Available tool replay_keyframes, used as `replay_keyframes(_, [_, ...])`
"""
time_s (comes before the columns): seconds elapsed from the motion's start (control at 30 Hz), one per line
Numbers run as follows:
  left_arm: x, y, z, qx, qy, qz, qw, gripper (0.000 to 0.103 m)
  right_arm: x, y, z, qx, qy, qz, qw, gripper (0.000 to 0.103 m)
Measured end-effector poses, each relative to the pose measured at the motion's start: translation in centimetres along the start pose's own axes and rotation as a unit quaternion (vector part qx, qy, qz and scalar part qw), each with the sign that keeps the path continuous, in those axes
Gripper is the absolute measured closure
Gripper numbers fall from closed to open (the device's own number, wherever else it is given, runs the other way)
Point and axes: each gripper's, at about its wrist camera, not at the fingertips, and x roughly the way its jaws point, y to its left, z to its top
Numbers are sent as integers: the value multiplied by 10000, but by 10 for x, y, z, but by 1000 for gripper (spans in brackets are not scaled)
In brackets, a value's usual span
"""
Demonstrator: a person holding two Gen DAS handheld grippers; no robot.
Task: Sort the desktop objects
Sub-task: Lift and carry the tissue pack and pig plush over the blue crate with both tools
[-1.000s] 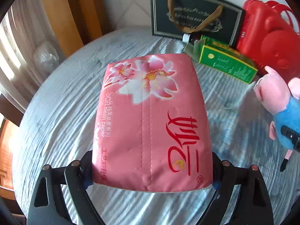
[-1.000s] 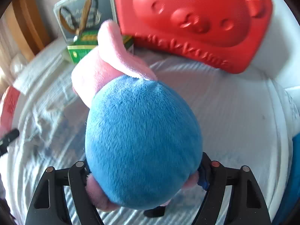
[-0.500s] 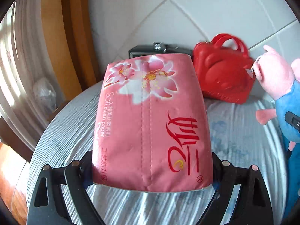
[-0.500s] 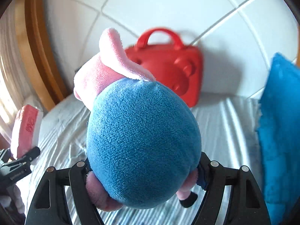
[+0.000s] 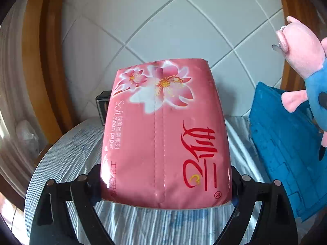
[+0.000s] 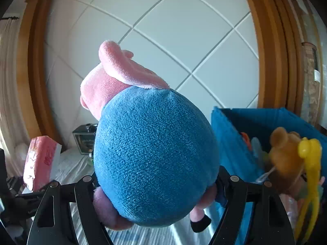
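Observation:
My left gripper [image 5: 165, 185] is shut on a pink tissue pack [image 5: 165, 138] with a flower print and holds it up above the cloth-covered table [image 5: 67, 163]. My right gripper [image 6: 157, 189] is shut on a plush pig [image 6: 155, 153] with a blue body and pink head, held in the air. The pig also shows at the right edge of the left wrist view [image 5: 306, 61]. The tissue pack shows at the left of the right wrist view [image 6: 40, 161]. A blue storage box [image 6: 231, 143] stands to the right; in the left wrist view [image 5: 286, 149] it is right of the pack.
The blue box holds a brown plush toy [image 6: 286, 155], a yellow plastic item [image 6: 308, 173] and other things. A dark framed box [image 6: 81, 140] stands at the back of the table against the white tiled wall. Wooden frames flank the wall on both sides.
Both grippers have risen and tilted up with their loads. The red bag and green box have dropped out of view. The blue box has come into view on the right.

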Motion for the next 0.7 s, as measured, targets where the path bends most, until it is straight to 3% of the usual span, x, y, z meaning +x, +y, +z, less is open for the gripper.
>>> replay_keyframes(0.23, [-40, -118, 23, 430, -428, -864, 9944, 13, -65, -100, 14, 252, -499, -650, 9963, 24])
replay_keyframes(0.43, [-73, -238, 34, 835, -709, -1608, 9809, 13, -94, -190, 12, 434, -656, -1349, 9877, 24])
replay_keyframes(0.7, [-93, -378, 22, 1496, -409, -2379, 9588, 13, -109, -297, -7, 780, -431, -1957, 9766, 24])
